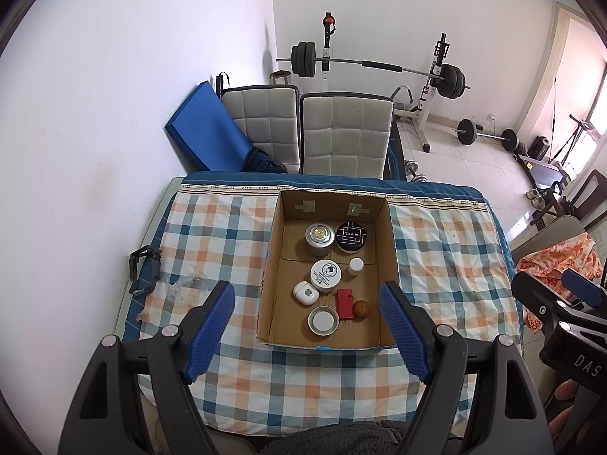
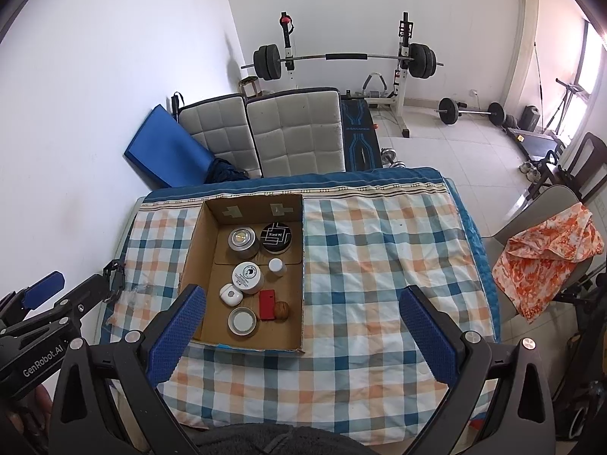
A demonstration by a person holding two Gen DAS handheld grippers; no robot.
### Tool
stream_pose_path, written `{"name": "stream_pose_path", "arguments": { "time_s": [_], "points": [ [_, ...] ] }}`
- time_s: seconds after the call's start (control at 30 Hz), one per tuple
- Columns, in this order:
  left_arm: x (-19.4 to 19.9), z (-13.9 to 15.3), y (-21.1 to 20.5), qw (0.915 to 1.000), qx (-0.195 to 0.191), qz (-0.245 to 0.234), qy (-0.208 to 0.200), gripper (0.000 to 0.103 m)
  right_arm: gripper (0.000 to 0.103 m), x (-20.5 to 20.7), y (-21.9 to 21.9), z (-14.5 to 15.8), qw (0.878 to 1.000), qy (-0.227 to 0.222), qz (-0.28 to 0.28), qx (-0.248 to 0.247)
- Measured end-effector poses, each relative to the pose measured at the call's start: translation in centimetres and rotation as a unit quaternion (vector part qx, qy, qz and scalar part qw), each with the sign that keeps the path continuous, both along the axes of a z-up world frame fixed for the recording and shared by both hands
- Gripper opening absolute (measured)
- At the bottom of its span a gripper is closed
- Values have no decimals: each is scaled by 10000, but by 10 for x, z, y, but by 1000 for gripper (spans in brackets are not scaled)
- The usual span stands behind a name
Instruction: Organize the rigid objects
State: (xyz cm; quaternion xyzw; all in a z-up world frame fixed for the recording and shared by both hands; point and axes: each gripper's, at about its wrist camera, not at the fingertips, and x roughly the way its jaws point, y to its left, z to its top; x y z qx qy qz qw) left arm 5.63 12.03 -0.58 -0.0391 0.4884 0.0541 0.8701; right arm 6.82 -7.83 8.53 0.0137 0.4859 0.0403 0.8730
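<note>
I find the open brown cardboard box [image 1: 387, 250] on the checked-cloth bench [image 1: 212, 235], ahead of my left gripper [image 1: 307, 335] and left of my right gripper [image 2: 303, 335]. Its small jars' labels are illegible. Both grippers hover spread wide, holding nothing

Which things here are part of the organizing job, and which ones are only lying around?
Part of the job:
cardboard box
silver tin
black round tin
white jar
small white bottle
white earbud case
red box
walnut
flat round tin

Lying around:
black clip
orange cloth
barbell
</note>
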Motion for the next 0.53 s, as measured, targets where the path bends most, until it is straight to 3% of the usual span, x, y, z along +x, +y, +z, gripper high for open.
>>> {"name": "stream_pose_path", "arguments": {
  "time_s": [0.53],
  "points": [
    [2,5,-4,9998,31,-160,-109,77,103,2,-5,14,9999,-121,-36,-17]
  ]
}}
